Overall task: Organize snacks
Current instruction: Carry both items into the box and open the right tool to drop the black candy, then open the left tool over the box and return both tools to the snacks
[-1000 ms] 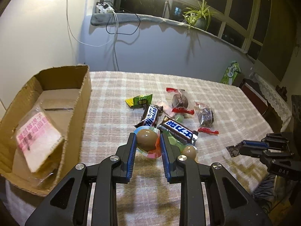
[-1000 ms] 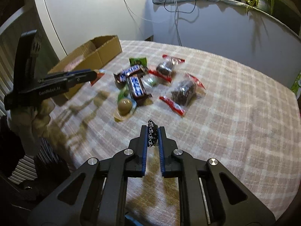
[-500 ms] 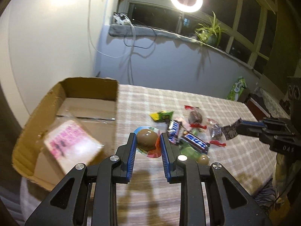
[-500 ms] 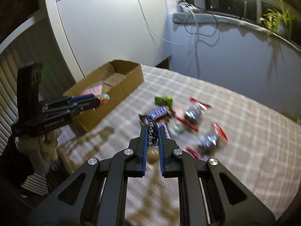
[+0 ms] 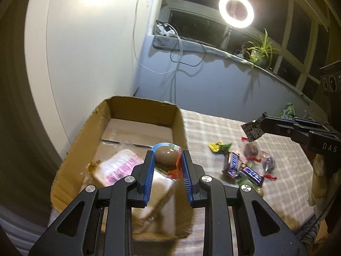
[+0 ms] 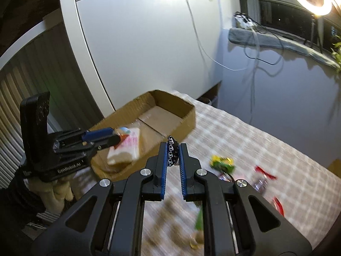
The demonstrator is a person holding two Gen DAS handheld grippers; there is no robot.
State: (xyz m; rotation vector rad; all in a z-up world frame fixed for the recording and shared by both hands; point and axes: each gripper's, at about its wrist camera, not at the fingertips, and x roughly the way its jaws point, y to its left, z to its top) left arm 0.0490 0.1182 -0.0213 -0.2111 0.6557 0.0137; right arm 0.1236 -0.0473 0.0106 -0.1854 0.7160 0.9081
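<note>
Left wrist, left gripper (image 5: 166,160) gripping egg snack (image 5: 166,156) (over box (image 5: 85,132))

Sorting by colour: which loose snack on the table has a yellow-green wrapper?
The crinkled yellow-green packet, lying nearest the brown cardboard box; the others are blue bars or red-ended.

We can make out "DAS" in pale letters on the black right gripper (image 5: 253,125) body, over to the right of the cardboard box (image 5: 179,125). The left gripper (image 6: 119,137) body, just left of that box, reads "GenRobot.AI". The bar wrappers' lettering is too blurry for us.
</note>
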